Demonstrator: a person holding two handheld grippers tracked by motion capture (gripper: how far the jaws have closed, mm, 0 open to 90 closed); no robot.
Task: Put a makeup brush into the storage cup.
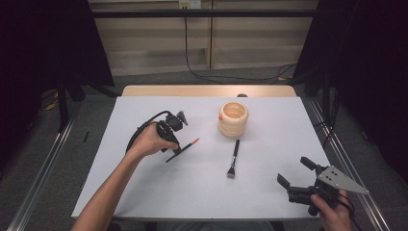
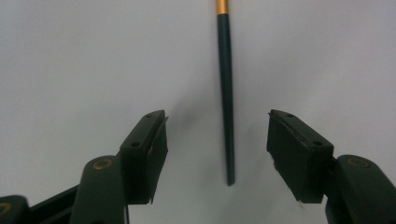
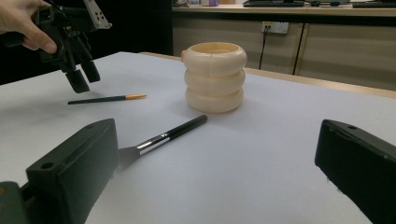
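A thin dark brush [image 1: 188, 146] with an orange band lies on the white table sheet [image 1: 202, 192], left of centre. My left gripper [image 1: 173, 147] points down over the brush's handle end. In the left gripper view the handle [image 2: 225, 70] lies between the jaws of the left gripper [image 2: 215, 116], which stand apart without touching it. A flat black makeup brush [image 1: 234, 156] with a silver ferrule lies mid-table. My right gripper [image 1: 293, 170] rests open at the front right, empty. The right gripper view looks between its own jaws [image 3: 217, 140] at the flat brush [image 3: 173, 133], the thin brush [image 3: 100, 99] and the left gripper [image 3: 83, 77].
A cream ribbed holder [image 1: 233, 119] made of three stacked rings stands upright behind the flat brush, also in the right gripper view [image 3: 215, 77]. A wooden table edge [image 1: 207, 90] runs along the back. Dark curtains and metal rails flank the table.
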